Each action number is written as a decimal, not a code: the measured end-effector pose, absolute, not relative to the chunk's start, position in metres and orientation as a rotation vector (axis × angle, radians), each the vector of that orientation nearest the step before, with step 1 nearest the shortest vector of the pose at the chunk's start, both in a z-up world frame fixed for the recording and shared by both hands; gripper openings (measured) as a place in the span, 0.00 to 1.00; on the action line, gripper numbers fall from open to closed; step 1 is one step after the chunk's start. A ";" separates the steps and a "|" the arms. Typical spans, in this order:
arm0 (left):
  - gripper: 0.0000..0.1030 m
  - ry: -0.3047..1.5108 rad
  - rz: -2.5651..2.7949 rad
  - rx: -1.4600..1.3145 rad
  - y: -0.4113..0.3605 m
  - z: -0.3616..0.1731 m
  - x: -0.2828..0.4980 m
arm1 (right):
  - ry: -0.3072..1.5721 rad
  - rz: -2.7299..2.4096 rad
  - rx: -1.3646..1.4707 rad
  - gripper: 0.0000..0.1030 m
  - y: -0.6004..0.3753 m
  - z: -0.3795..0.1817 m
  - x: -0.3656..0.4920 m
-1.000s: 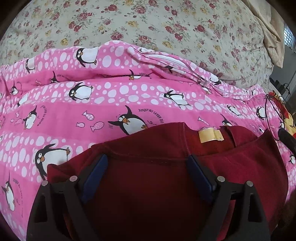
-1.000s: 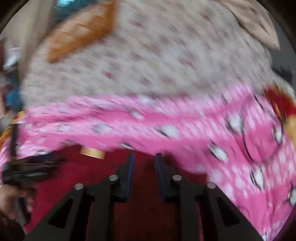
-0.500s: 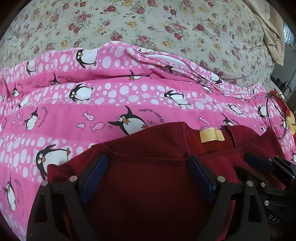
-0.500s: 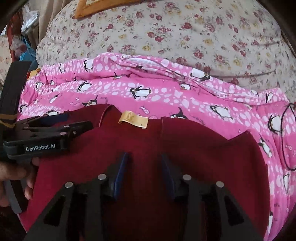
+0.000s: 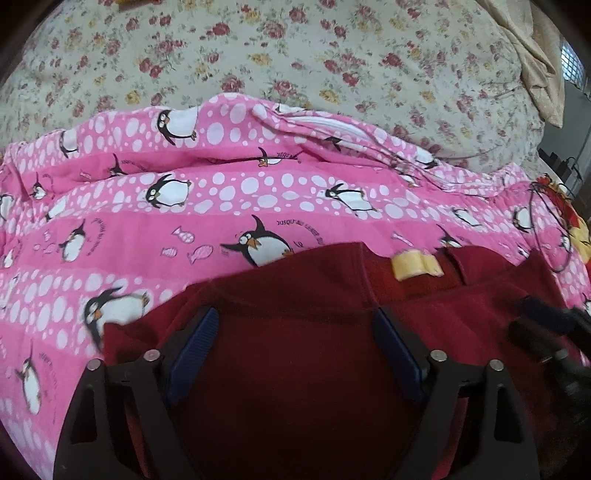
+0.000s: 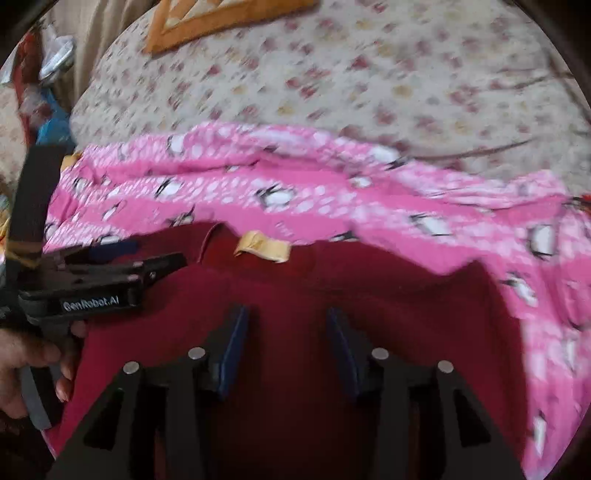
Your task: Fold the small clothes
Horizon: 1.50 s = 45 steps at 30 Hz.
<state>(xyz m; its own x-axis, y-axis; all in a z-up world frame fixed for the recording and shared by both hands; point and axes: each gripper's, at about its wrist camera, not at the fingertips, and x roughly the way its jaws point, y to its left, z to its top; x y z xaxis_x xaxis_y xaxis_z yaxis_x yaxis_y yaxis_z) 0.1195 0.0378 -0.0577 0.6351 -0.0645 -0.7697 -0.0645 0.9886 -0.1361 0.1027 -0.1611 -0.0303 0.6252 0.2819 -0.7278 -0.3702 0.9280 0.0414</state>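
Note:
A dark red garment point(image 5: 295, 280) point(image 6: 388, 295) lies on the pink penguin cover, its yellow neck label point(image 5: 415, 264) point(image 6: 264, 247) at the far edge. My left gripper point(image 5: 293, 314) hovers over the garment's left part with its jaws wide and closing slightly; the pads press on nothing. In the right wrist view, the left gripper point(image 6: 155, 254) reaches in from the left, held by a hand point(image 6: 22, 362). My right gripper point(image 6: 287, 310) is over the middle of the garment. Its jaws are opening, with only flat cloth below the gap. It shows blurred in the left wrist view point(image 5: 546, 321).
The pink penguin cover point(image 5: 221, 206) point(image 6: 295, 184) is spread over a floral bedsheet point(image 5: 295, 55) point(image 6: 332, 74). A beige cloth point(image 5: 535, 55) lies at the far right. An orange cushion point(image 6: 221, 18) sits at the back, with clutter beyond the bed's left edge point(image 6: 48, 74).
The right gripper's jaws have spread wider, and it has come in at the right edge of the left wrist view. The left gripper has stayed over the garment, its jaws slightly narrower.

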 end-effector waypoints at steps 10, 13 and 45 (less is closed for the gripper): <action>0.71 0.909 -0.039 -0.105 0.012 -0.054 0.059 | 0.883 0.295 -0.189 0.70 -0.204 -0.034 0.063; 0.66 0.917 -0.069 -0.187 0.025 -0.039 0.045 | 0.828 0.359 -0.170 0.69 -0.207 -0.018 0.054; 0.45 0.700 -0.095 -1.020 0.096 -0.082 -0.078 | 0.829 0.317 -0.207 0.71 -0.215 -0.037 0.046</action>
